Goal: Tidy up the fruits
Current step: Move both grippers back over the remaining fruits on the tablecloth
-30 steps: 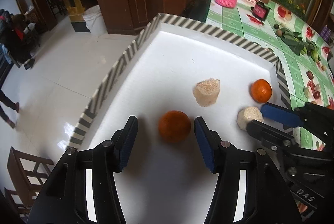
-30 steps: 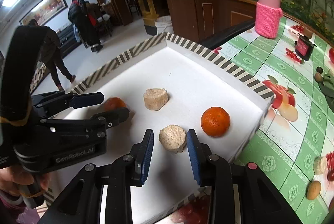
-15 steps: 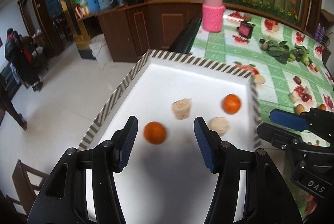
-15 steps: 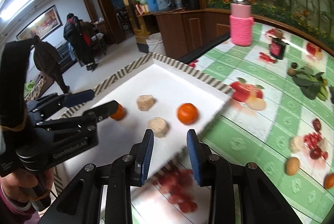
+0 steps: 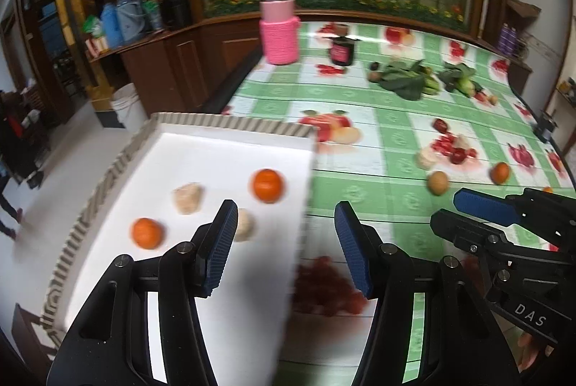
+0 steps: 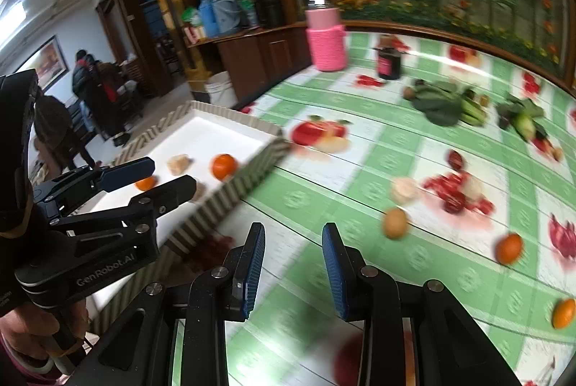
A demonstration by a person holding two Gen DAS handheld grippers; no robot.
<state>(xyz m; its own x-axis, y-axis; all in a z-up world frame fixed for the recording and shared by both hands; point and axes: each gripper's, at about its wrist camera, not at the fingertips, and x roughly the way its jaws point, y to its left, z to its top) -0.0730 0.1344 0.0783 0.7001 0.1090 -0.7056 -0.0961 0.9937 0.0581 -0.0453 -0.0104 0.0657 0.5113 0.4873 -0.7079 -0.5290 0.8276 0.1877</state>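
Both grippers are up over the tabletop (image 5: 363, 177) and both are empty. The left gripper (image 5: 286, 243) hangs with its blue pads parted, nothing between them, poised above the right-hand edge of the white tray (image 5: 216, 148). The right gripper (image 6: 293, 265) has its jaws apart too, a narrower gap, with only the green checked cloth showing through it.

In the tray with the striped rim sit four pieces: one orange (image 5: 267, 185) near the right wall, a second orange (image 5: 147, 233) toward the left, and two pale beige chunks, one (image 5: 187, 198) between the oranges and the other (image 5: 246, 224) partly hidden behind the left gripper's left pad. None of them touch one another.

Out on the cloth to the right of the tray more fruit lies loose: a tan round fruit (image 6: 395, 223), an orange one (image 6: 508, 247) farther right, and another orange one (image 6: 563, 313) by the edge of the right wrist view. A pale chunk (image 6: 404, 190) lies close to a printed cluster of red fruit, though blur makes the line between real and printed hard to call.

Farther back stand a pink knit-sleeved bottle (image 5: 280, 26) and a small dark jar (image 5: 341, 51), with leafy greens (image 5: 405, 80) off to their right.

A hand (image 6: 34, 335) grips the left tool's handle.
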